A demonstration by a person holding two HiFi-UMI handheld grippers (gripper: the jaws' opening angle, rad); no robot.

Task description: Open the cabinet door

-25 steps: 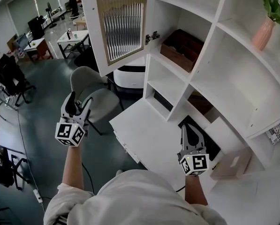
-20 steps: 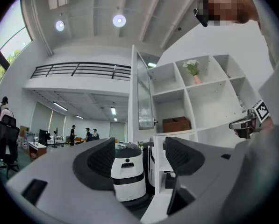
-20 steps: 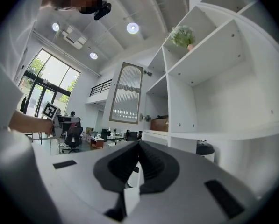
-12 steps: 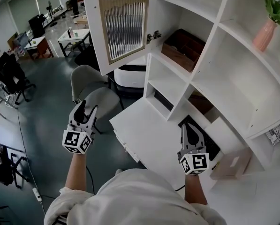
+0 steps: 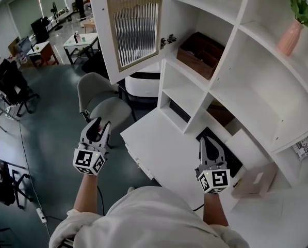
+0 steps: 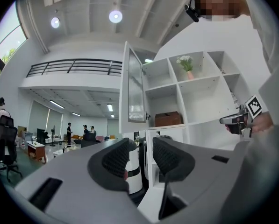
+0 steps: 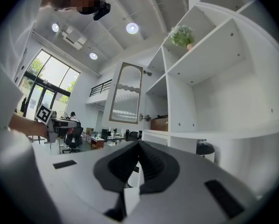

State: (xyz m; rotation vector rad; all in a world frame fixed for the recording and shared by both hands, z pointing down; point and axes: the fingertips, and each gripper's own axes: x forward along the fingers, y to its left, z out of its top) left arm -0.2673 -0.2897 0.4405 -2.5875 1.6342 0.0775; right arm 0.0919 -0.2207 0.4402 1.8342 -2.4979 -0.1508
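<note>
The white cabinet door (image 5: pixel 135 25) with its ribbed glass panel stands swung wide open at the top of the head view, hinged to the shelf unit (image 5: pixel 231 71). It also shows in the left gripper view as the door (image 6: pixel 133 92) and in the right gripper view as the door (image 7: pixel 127 94). My left gripper (image 5: pixel 98 129) hangs low, well below and left of the door, over the floor. Its jaws are closing with nothing between them, and a gap still shows at the left gripper (image 6: pixel 139 157). My right gripper (image 5: pixel 209 144) rests over the desk, shut on nothing; the pads of the right gripper (image 7: pixel 139 160) meet.
A grey chair (image 5: pixel 104 105) stands just beyond my left gripper. The white desk (image 5: pixel 159 149) juts from the shelf unit. A brown box (image 5: pixel 200 53) sits in an upper compartment, a pink vase (image 5: pixel 290 35) on a shelf at right, a cardboard box (image 5: pixel 254 182) near my right gripper.
My left gripper has come down and toward my body, away from the door, and its jaws have narrowed. The right gripper and the door have not moved.
</note>
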